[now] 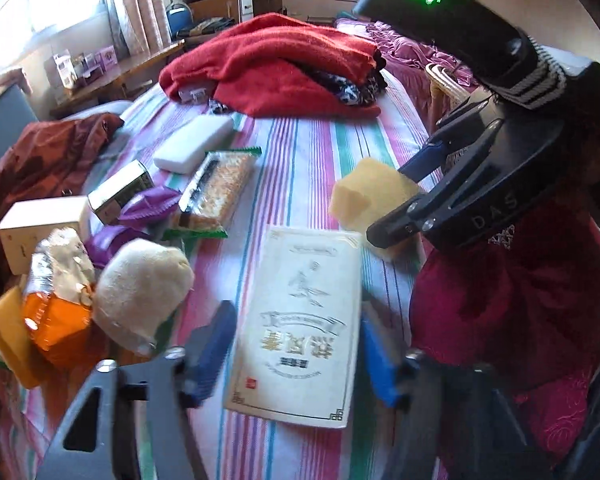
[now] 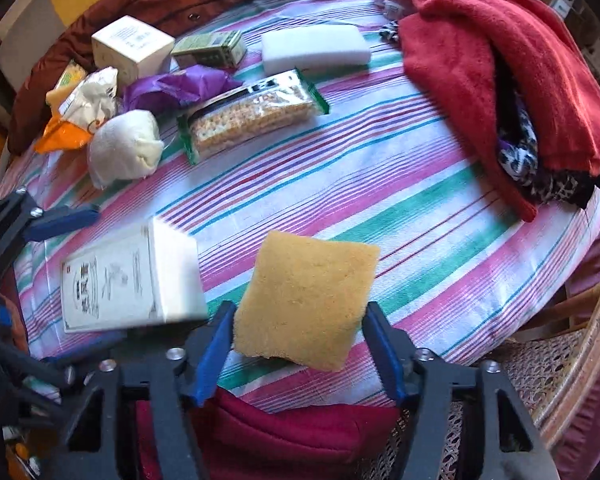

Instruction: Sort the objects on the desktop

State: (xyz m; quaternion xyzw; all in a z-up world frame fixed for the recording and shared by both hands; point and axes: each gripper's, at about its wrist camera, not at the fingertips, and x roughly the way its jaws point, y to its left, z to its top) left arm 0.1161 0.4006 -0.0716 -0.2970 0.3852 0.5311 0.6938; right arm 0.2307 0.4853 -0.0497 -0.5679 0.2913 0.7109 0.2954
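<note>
A striped cloth point(image 2: 340, 168) in pink, green and white covers the round table, with a red blanket point(image 2: 492, 60) heaped at its far right. Taking the flat white box point(image 2: 112, 276) as landmark: beyond it to the left lies the clutter of an orange packet point(image 2: 66, 132), a cream bundle point(image 2: 124, 150), a purple wrapper point(image 2: 172, 86) and a cracker pack point(image 2: 252, 118); just right of the box is the yellow sponge point(image 2: 306, 300).

The left gripper point(image 1: 296, 348) straddles the white box, its blue pads on either side; blur hides whether they press on it yet. The right gripper point(image 2: 300, 328) is closed about the sponge's two sides, and it looks raised off the cloth.

To do this well, the left jaws should square up on the box's long edges before lifting, since it is wide and smooth. The two grippers are near each other, so lift apart. Open cloth lies right of the box, between sponge and blanket; the table's near edge is close.
</note>
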